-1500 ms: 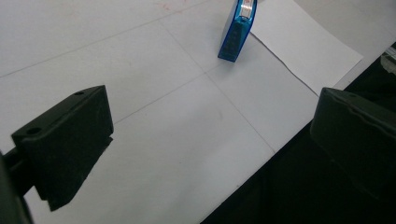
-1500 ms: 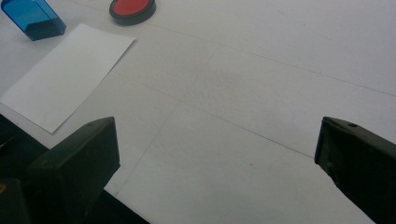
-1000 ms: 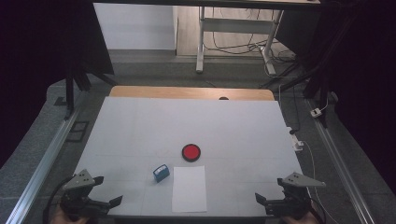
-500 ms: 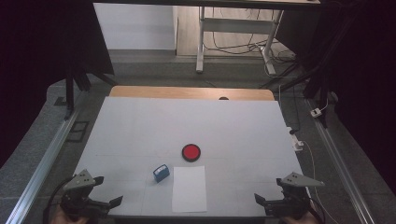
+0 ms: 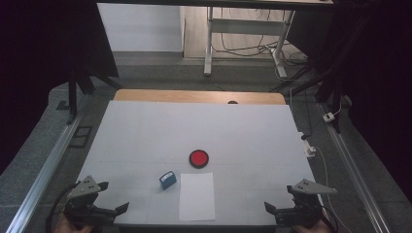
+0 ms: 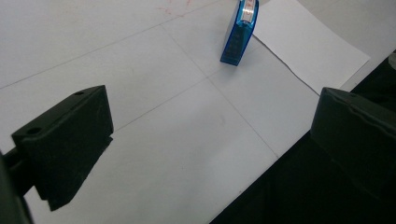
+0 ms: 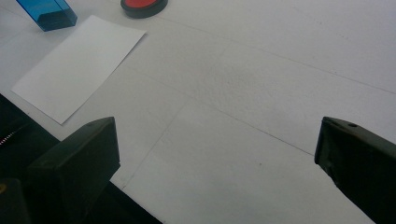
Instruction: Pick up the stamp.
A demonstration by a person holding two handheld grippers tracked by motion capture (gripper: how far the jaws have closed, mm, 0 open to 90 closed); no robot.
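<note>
Nothing has moved on the table over the last second: compared with the earlier high-view pictures, the blue stamp [image 5: 167, 180], the white sheet [image 5: 197, 195] and the red ink pad [image 5: 198, 158] lie exactly where they did, and both my grippers stay parked at the near edge. I read this as the start position; no reach has begun.

Left gripper [image 5: 99, 209]: near left corner of the table [image 5: 145, 131], jaws apart and empty. In the left gripper view the jaws stand wide, with bare table between them, and the blue stamp [image 6: 239, 32] lies ahead, well apart from the jaw tips, its far side just at the edge of the white sheet [image 6: 308, 44].

Right gripper [image 5: 286, 211]: near right corner, jaws likewise apart, holding nothing. The right gripper view looks across bare table toward the white sheet [image 7: 79, 65], with the blue stamp [image 7: 46, 13] and red ink pad [image 7: 144, 5] beyond it at the top edge.

Layout: stamp just left of the sheet's far left corner; ink pad a little beyond the sheet, near its far edge but apart from it. Sheet lies flat, square to the near edge.

Judgement: since nothing has been disturbed, all the work lies ahead. The stamp is nearest my left gripper, so that is the likely first pick.
</note>
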